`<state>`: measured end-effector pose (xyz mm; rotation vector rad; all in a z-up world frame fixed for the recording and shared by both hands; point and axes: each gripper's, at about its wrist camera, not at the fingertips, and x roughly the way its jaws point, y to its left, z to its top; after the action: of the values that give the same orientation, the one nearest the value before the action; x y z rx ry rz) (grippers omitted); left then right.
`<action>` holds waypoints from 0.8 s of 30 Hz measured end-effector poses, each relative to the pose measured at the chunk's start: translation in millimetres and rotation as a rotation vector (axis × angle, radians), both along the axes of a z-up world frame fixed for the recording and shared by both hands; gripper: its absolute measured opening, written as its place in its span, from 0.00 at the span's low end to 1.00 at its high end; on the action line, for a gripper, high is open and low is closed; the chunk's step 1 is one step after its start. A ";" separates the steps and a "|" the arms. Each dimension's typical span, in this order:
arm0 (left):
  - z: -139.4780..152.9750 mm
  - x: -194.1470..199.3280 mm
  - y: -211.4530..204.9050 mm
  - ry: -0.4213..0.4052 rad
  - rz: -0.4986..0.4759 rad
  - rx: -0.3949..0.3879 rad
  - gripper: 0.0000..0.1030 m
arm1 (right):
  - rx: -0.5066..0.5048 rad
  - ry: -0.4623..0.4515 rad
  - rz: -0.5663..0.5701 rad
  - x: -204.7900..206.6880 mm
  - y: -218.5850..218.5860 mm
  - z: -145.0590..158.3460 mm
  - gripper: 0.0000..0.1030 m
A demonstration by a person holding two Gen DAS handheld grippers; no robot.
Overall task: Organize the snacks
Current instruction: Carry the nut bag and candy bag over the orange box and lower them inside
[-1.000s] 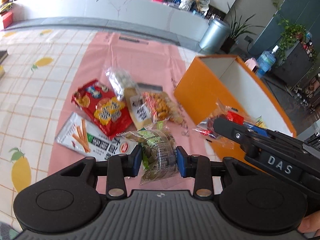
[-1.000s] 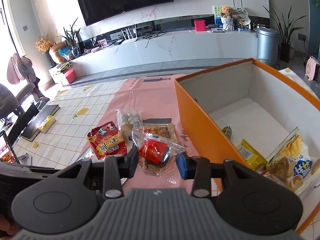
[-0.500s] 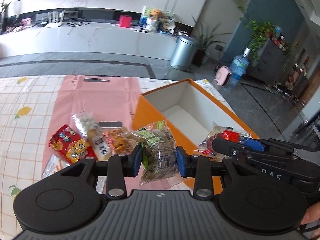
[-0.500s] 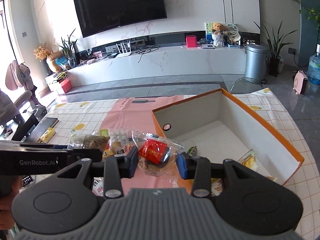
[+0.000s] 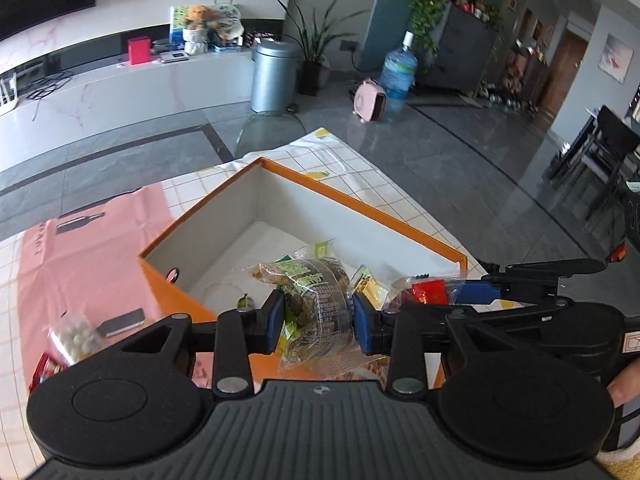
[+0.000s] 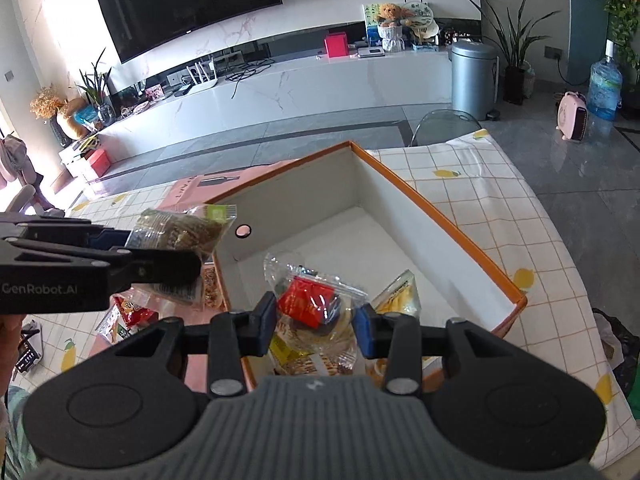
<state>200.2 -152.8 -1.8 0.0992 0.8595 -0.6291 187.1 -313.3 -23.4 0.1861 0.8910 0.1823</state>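
Both hands loaded, both over the orange box (image 5: pixel 168 280). Our left gripper (image 5: pixel 318 316) has its fingers clenched on a clear green-label snack pack (image 5: pixel 316 304). It's pinched across the middle, so the bag hangs free at both ends. Our right gripper (image 6: pixel 314 320) is clenched on a clear pack with a red wrapper (image 6: pixel 310 300), same mid-body pinch. We judge both are held high over the opening so they can drop in without snagging the rim; release not yet done.

From the left wrist view the green-label pack sits above the near corner of the box, and the right gripper (image 5: pixel 452 294) shows beside it with the red pack (image 5: pixel 428 292) poking out. A yellow packet (image 5: pixel 370 286) lies on the box floor. Still on the tabletop (image 5: pixel 400 200) at left: a bag of pale round pieces (image 5: pixel 74 334) and a small dark flat item (image 5: pixel 122 322) on the pink mat (image 5: pixel 88 264).

The right wrist view adds more. The left gripper (image 6: pixel 120 246) appears side-on, its pack (image 6: pixel 180 228) near the box's left wall, maybe not fully inside the rim; hard to tell. It also shows more snacks already in the box (image 6: pixel 480 256) under our fingers, a yellow chip bag (image 6: pixel 400 294) included, plus a red bag (image 6: pixel 134 312) left outside on the tabletop.
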 end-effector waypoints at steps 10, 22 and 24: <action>-48.8 56.2 -33.7 0.040 -0.045 0.210 0.39 | -0.037 0.081 0.078 61.9 -10.7 -42.8 0.37; -89.3 108.2 -45.4 0.072 -0.120 0.534 0.39 | -0.065 0.176 0.158 123.5 10.4 -87.0 0.37; -96.8 108.7 -49.0 0.068 -0.141 0.576 0.39 | -0.062 0.212 0.162 132.2 12.9 -94.9 0.37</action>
<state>308.9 -201.8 -98.5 0.6667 1.0868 -0.5013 319.2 -300.5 -118.3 0.0757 1.1224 0.2894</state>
